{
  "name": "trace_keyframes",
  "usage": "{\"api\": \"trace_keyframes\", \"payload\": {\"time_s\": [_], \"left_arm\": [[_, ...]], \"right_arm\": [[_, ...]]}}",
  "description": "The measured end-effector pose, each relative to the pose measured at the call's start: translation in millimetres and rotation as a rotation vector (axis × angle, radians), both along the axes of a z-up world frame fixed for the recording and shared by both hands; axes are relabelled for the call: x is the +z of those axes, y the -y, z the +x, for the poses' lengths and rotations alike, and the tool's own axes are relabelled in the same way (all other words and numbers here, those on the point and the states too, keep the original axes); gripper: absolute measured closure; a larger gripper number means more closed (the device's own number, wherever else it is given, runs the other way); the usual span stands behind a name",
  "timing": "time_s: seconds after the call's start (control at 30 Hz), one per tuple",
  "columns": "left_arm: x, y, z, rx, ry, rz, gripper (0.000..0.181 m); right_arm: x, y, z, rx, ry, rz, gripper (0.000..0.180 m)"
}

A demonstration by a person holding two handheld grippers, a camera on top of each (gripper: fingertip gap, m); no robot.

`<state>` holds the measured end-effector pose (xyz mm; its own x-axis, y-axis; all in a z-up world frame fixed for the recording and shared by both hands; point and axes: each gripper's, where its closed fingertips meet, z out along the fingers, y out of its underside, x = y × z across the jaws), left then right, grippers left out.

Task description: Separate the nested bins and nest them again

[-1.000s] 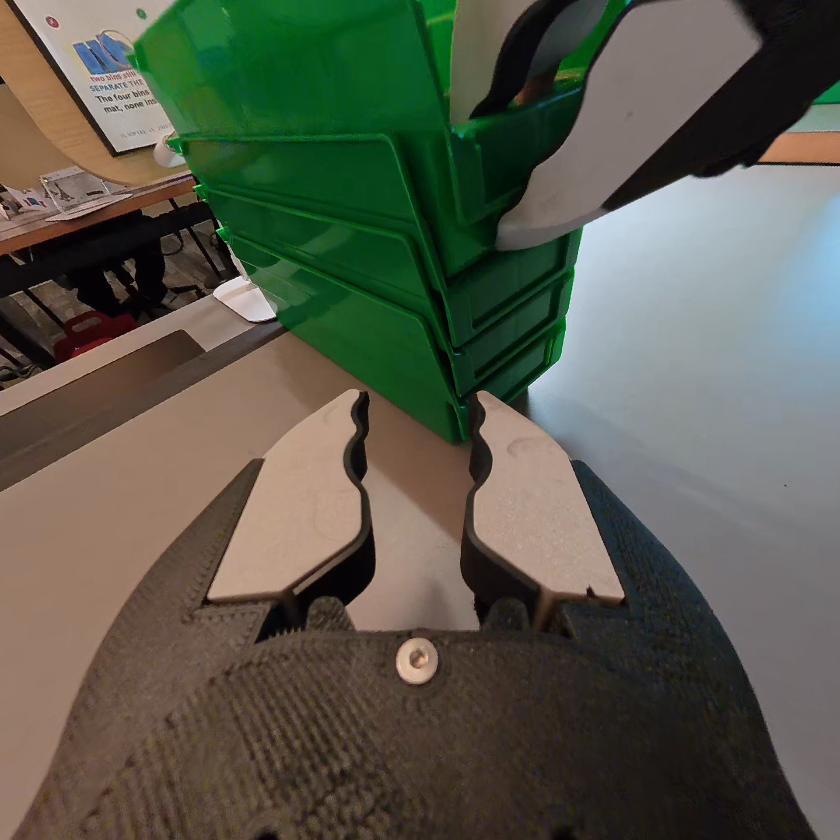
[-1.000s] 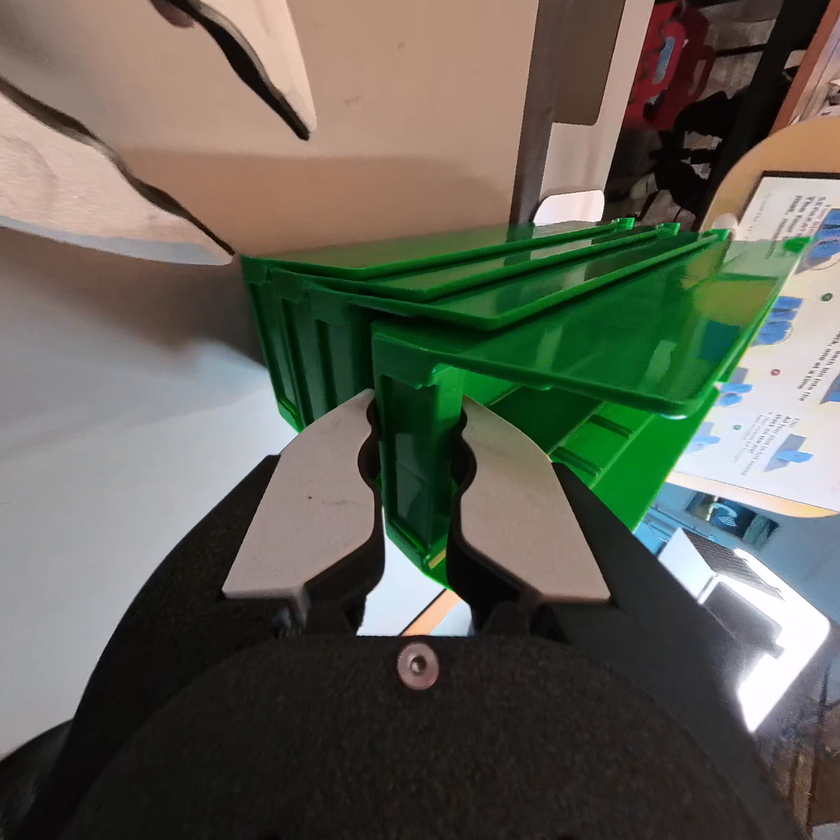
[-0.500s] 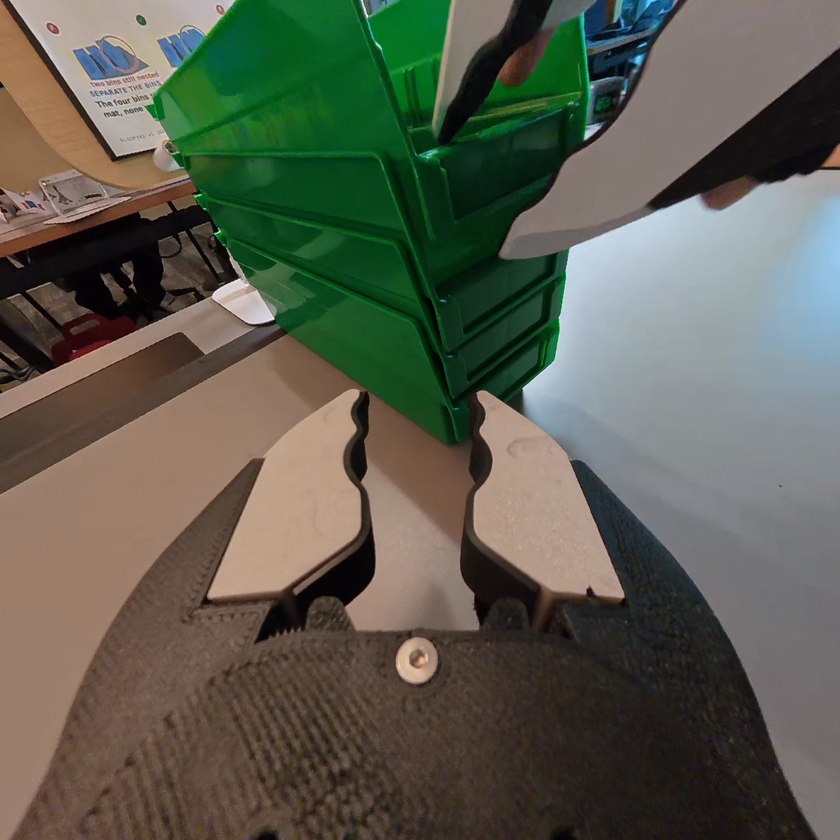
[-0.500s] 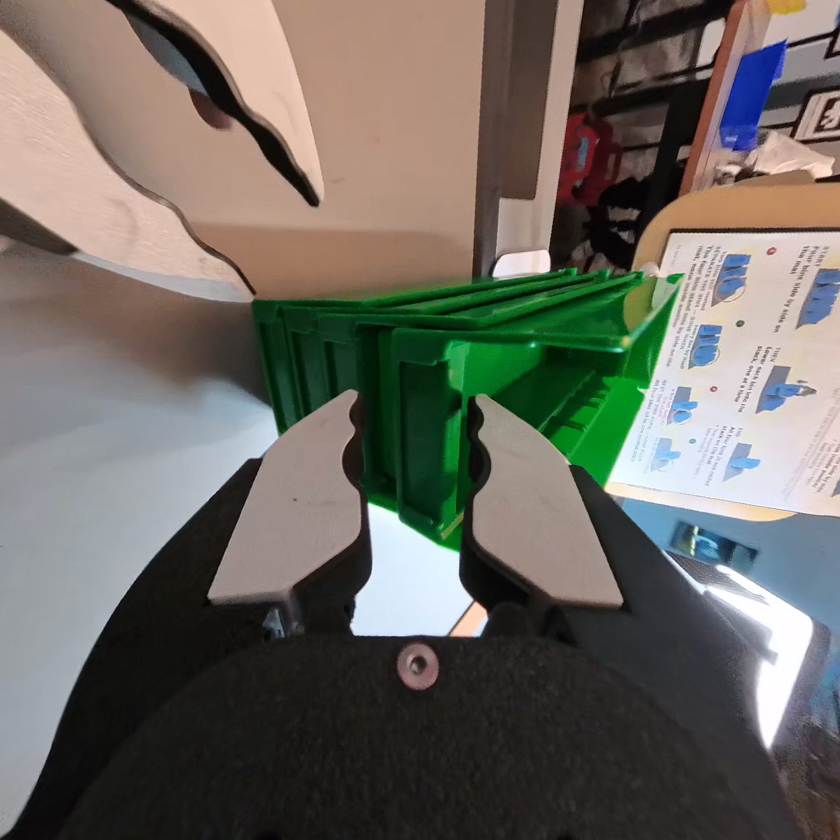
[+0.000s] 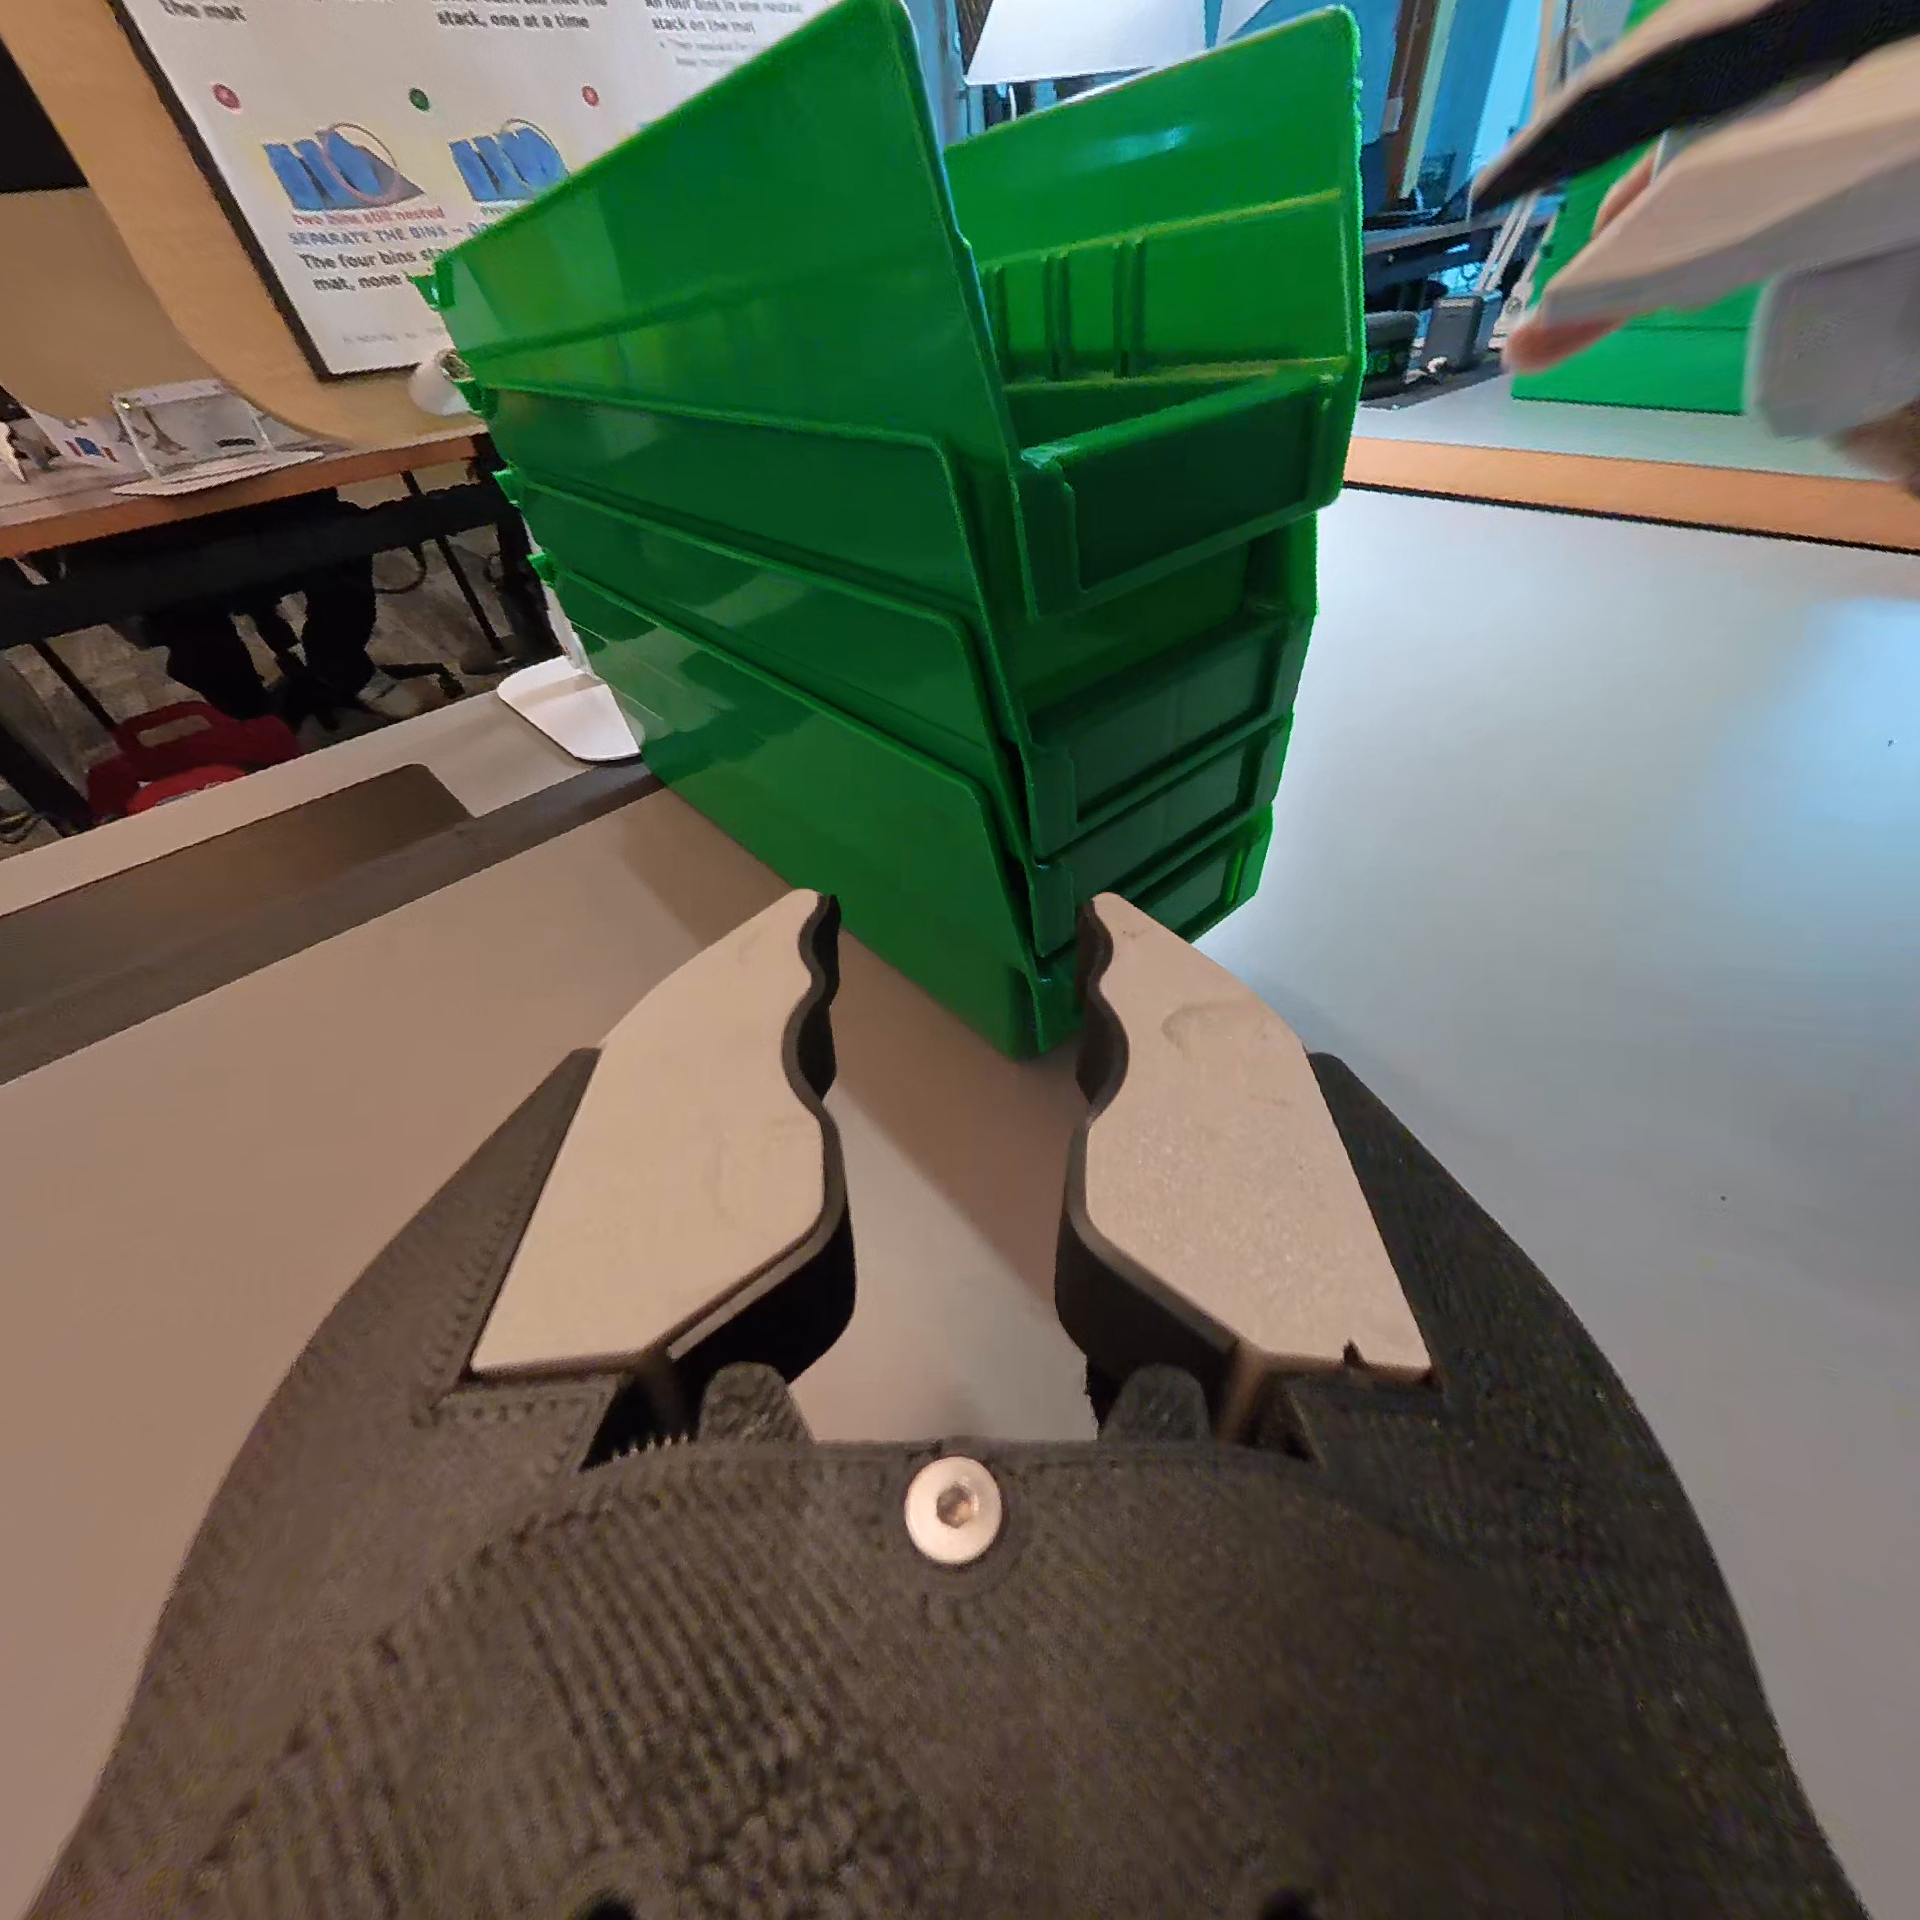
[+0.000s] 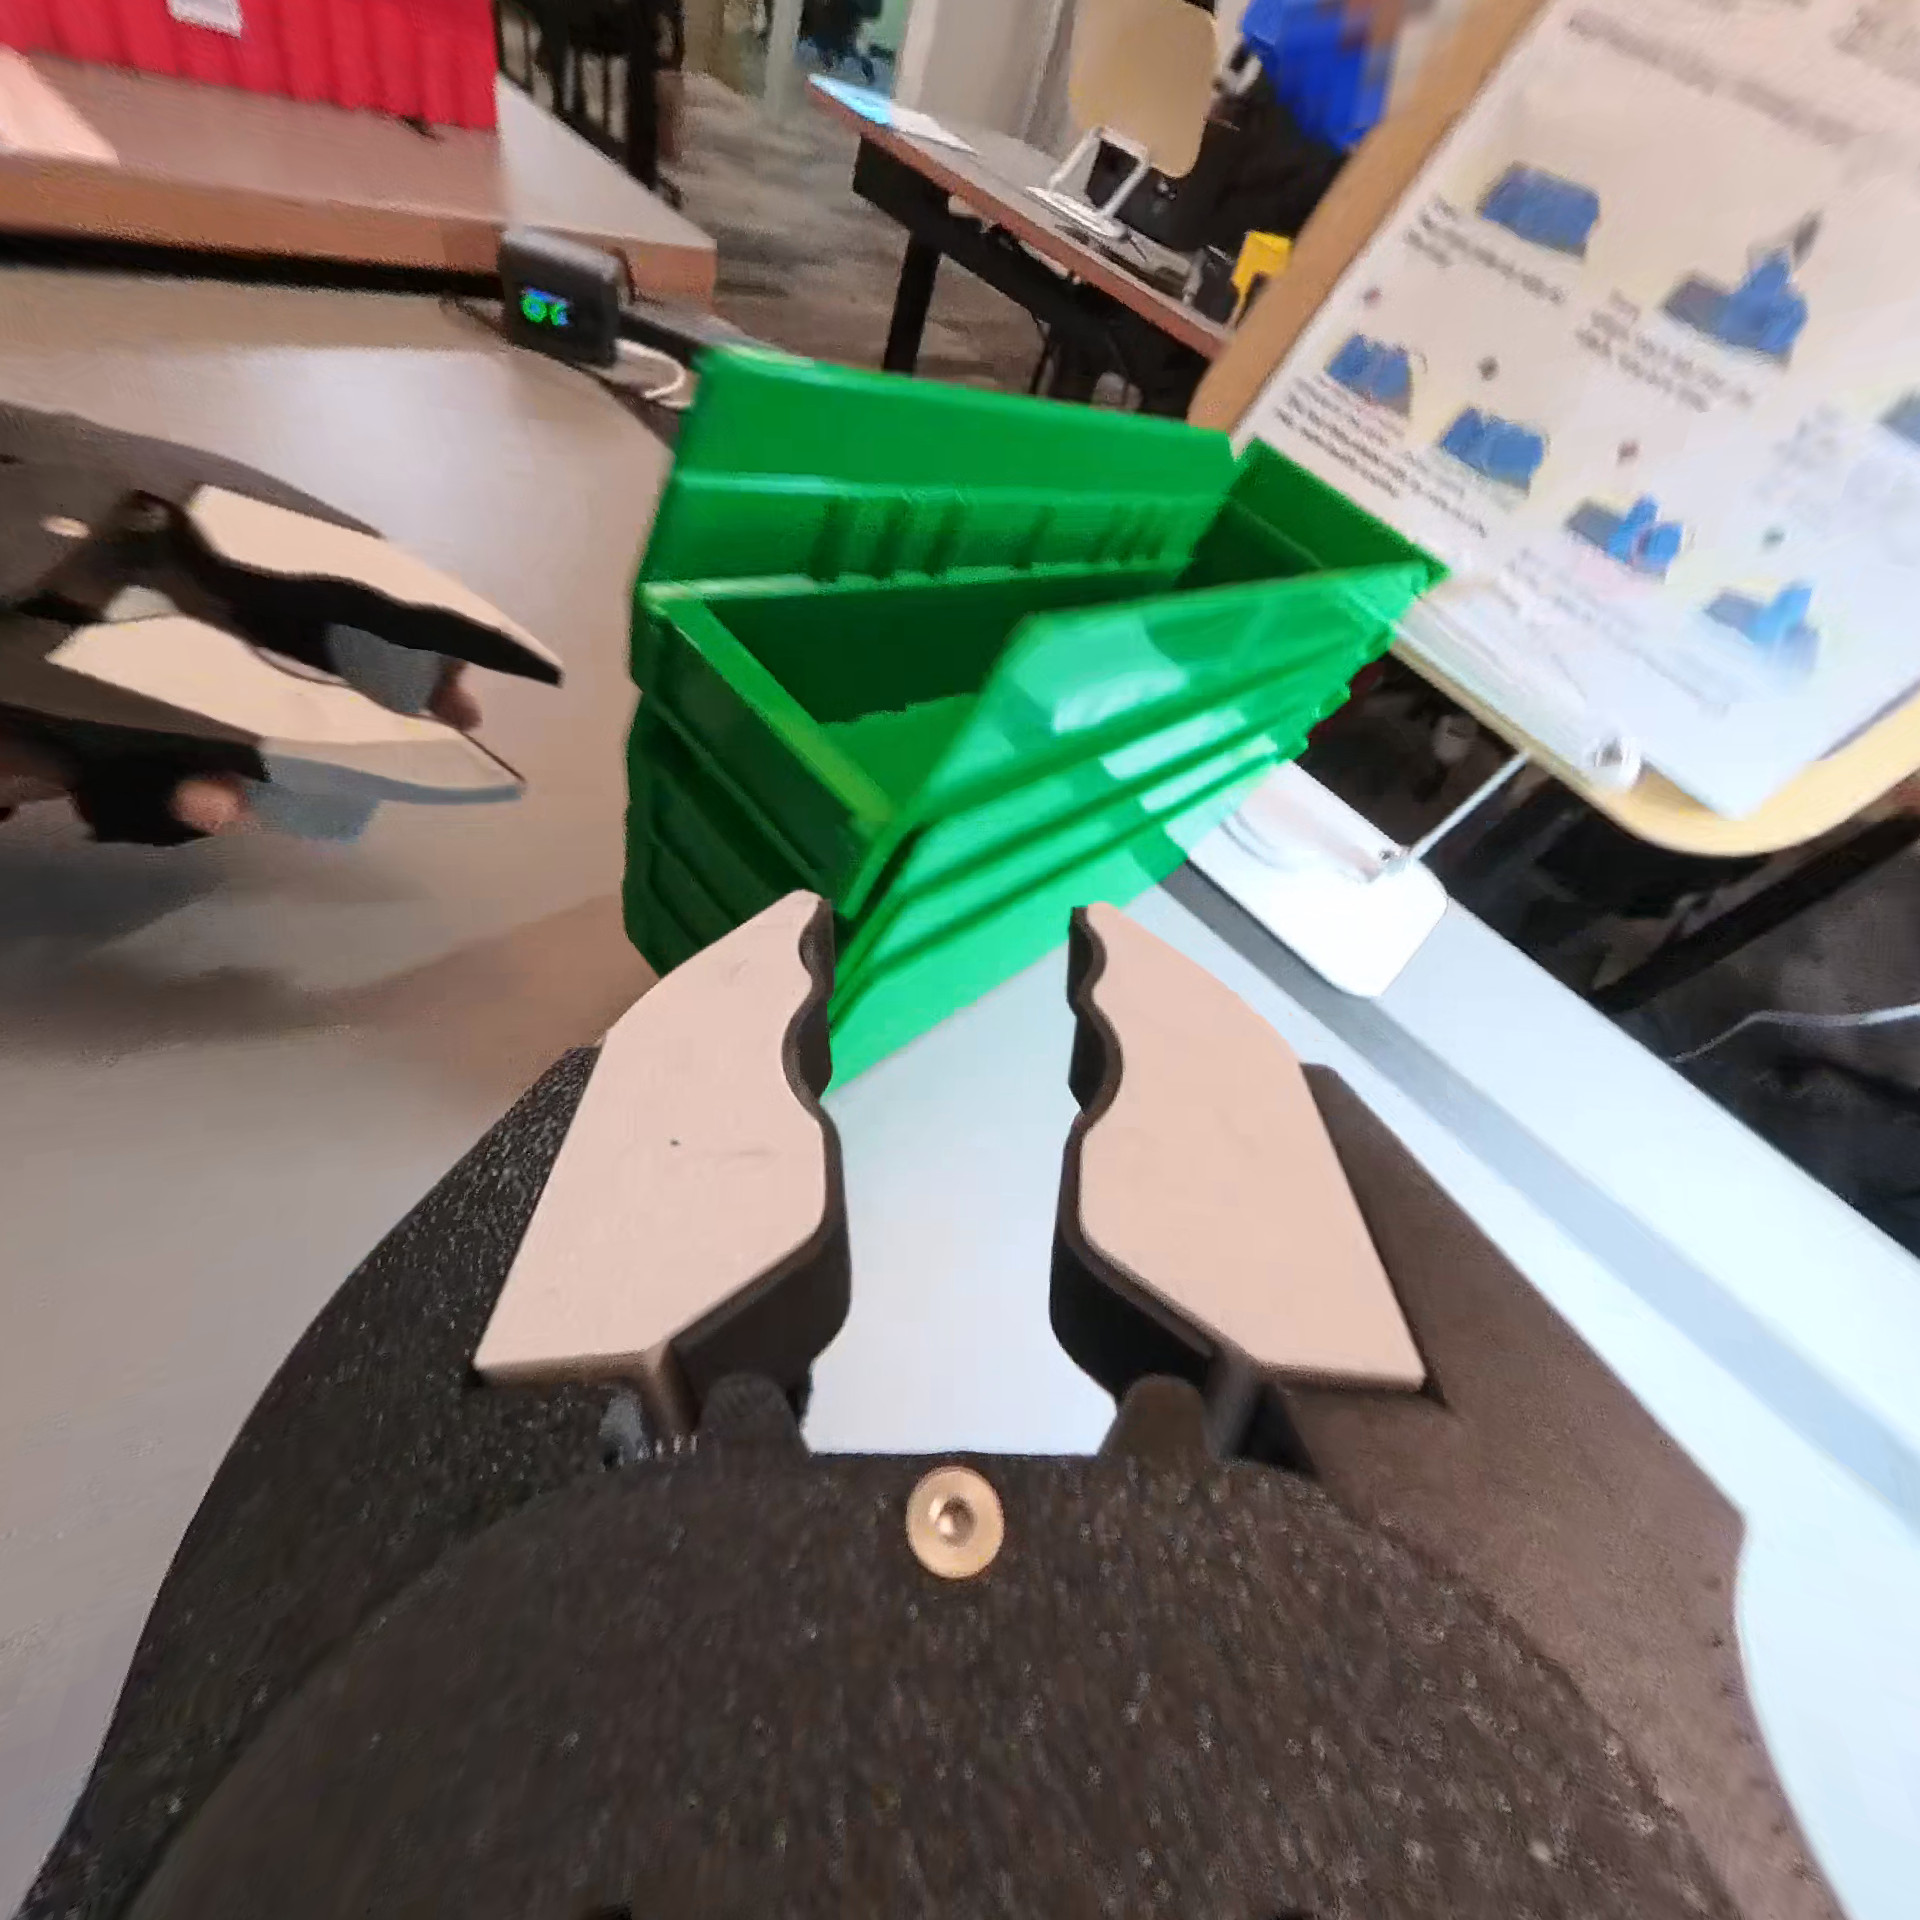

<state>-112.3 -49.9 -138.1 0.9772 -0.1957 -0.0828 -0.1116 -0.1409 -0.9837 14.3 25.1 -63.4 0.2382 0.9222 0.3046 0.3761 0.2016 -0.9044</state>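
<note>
Poster board [image 5: 343, 197] at far left, leaning behind the table [image 5: 1558, 935]. Left gripper [image 5: 956, 971]: released, jaws apart at the bottom corner of the stack, gripping nothing. Green bins [image 5: 831, 582]: four nested, standing mid-table, top bin apparently tilted and not fully seated. Right gripper [image 6: 948, 971]: released, empty, just beside the stack. Risk: a nudge could tip the loose top bin.

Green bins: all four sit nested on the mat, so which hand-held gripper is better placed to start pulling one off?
Probably left. The left hand-held gripper is open, its fingertips straddling the bottom front corner of the green bins. The right hand-held gripper, also open, sits back from the stack.
</note>
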Motion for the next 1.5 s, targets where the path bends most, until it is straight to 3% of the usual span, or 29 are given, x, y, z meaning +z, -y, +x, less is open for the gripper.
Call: {"api": "trace_keyframes", "payload": {"time_s": [0.17, 0.37, 0.8, 1.5], "left_arm": [[3.6, 0.5, -6.1, 0.025, 0.0, 0.023, 0.137], [9.3, 1.1, -12.8, 0.051, 0.019, 0.056, 0.133], [-4.3, -2.1, -12.3, -0.021, 0.001, -0.031, 0.105], [-6.5, -2.5, 12.8, -0.059, -0.063, -0.006, 0.103]], "right_arm": [[-44.6, -36.8, 16.6, 0.005, -0.16, -0.15, 0.128], [-83.9, -53.8, 25.0, -0.036, -0.24, -0.16, 0.121], [-73.4, -0.5, 17.2, 0.125, -0.203, -0.16, 0.104], [-83.0, -10.9, 16.4, 0.025, -0.186, -0.097, 0.104]]}}
